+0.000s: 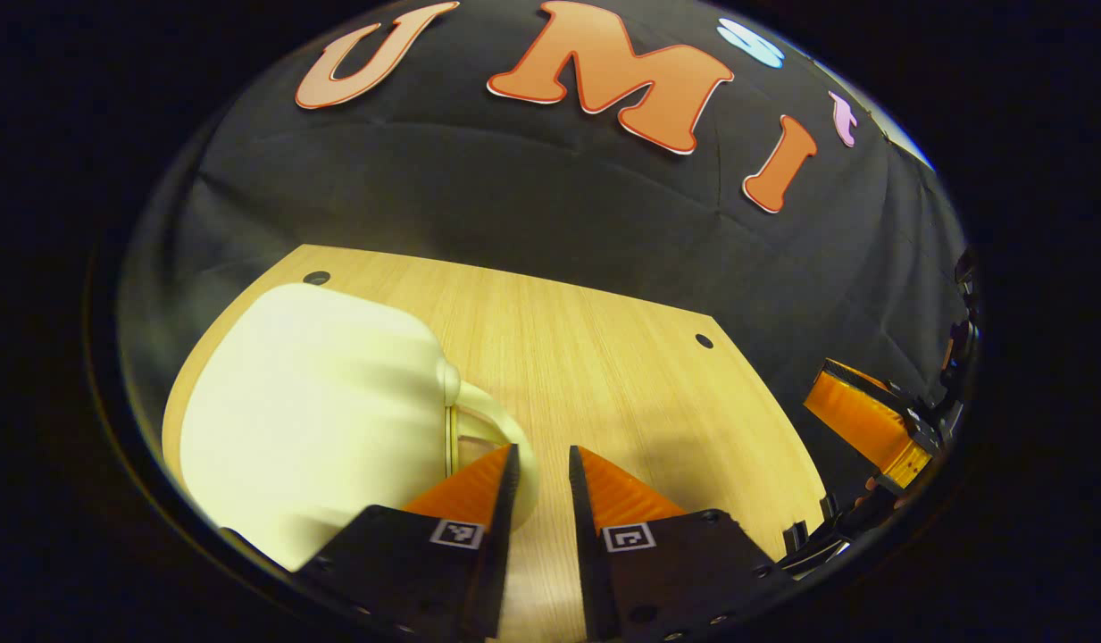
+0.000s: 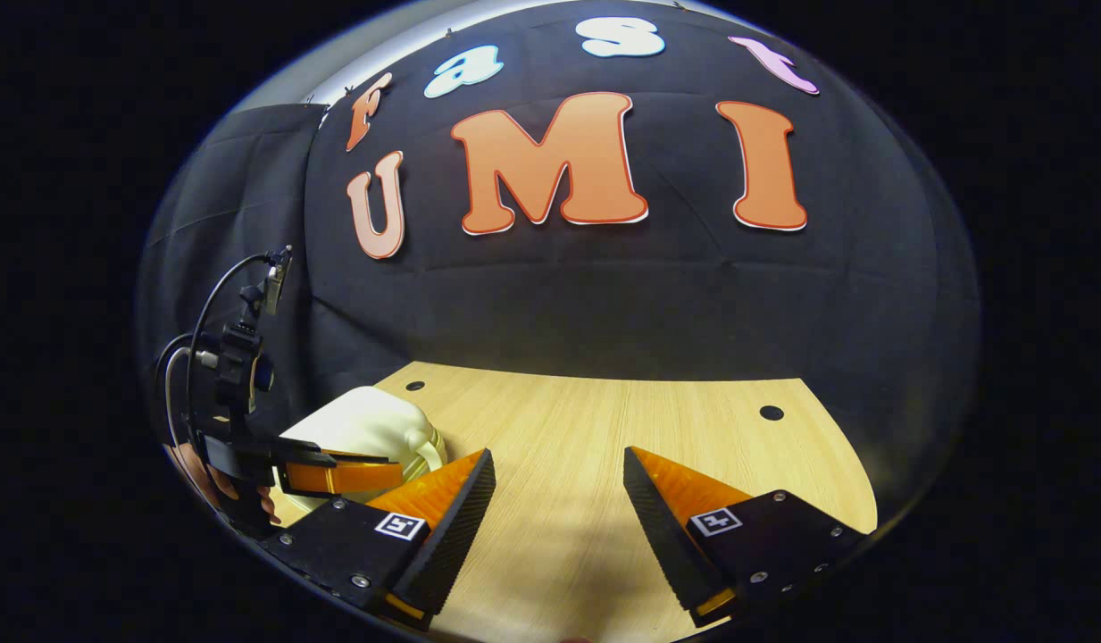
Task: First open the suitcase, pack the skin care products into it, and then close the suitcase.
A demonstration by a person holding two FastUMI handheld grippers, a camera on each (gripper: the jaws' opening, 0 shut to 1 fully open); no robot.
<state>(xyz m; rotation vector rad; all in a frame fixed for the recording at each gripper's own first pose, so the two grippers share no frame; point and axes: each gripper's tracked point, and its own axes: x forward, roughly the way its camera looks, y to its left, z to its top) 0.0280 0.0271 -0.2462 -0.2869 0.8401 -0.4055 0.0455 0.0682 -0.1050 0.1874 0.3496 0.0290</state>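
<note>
the cream suitcase (image 1: 318, 420) lies closed on the counter (image 1: 604, 375); left tool (image 1: 543, 469), narrowly parted beside its handle (image 1: 496, 429), should grip squarely; right tool (image 2: 557, 482) gapes empty.

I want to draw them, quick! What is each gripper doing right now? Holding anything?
Left gripper: open a little, holding nothing, beside the cream suitcase.
Right gripper: wide open, holding nothing, over the wooden table.

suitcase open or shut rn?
Shut. In the left gripper view the cream suitcase lies flat on the table, shells together along the seam by its handle; no interior shows. The left gripper is beside that handle.
</note>
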